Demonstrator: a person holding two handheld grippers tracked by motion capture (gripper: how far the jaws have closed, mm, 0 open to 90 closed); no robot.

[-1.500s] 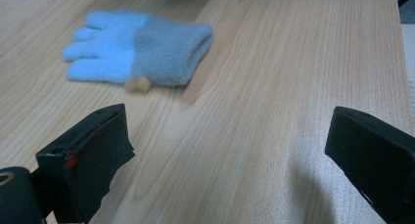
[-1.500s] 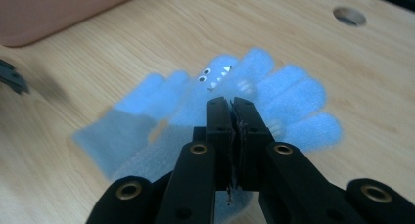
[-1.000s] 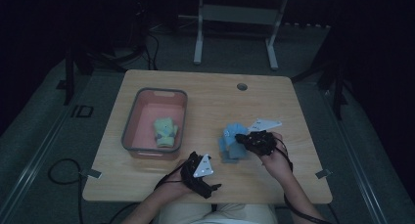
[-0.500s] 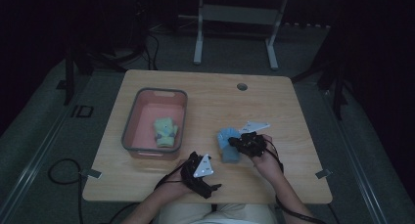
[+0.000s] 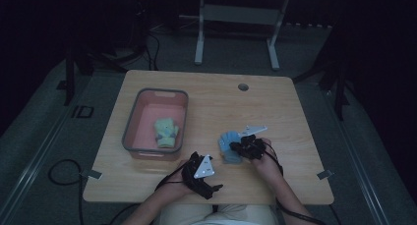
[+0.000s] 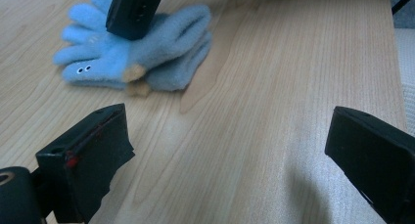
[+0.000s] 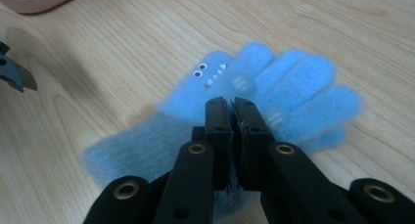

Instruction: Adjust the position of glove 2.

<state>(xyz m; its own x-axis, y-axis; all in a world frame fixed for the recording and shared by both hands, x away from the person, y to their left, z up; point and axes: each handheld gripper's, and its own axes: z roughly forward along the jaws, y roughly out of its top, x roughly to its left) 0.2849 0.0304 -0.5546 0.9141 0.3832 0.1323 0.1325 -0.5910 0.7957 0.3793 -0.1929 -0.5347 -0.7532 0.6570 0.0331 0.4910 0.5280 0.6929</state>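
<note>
One pink bin (image 5: 134,118) is holding a green glove (image 5: 165,132) near the table's (image 5: 275,107) left side. Bare wood is lying open beyond. The blue gloves (image 7: 254,94) are lying flat near the front edge, fingers pointing toward the bin. The right gripper (image 7: 232,106) is pinching them with narrow jaws; the left gripper (image 6: 230,150) is gaping wide, holding nothing.

Beyond my tongs the light wooden table (image 5: 275,102) carries a round cable hole (image 5: 243,87); past its far edge a white metal frame (image 5: 236,23) stands on grey carpet (image 5: 44,131), the room dim
</note>
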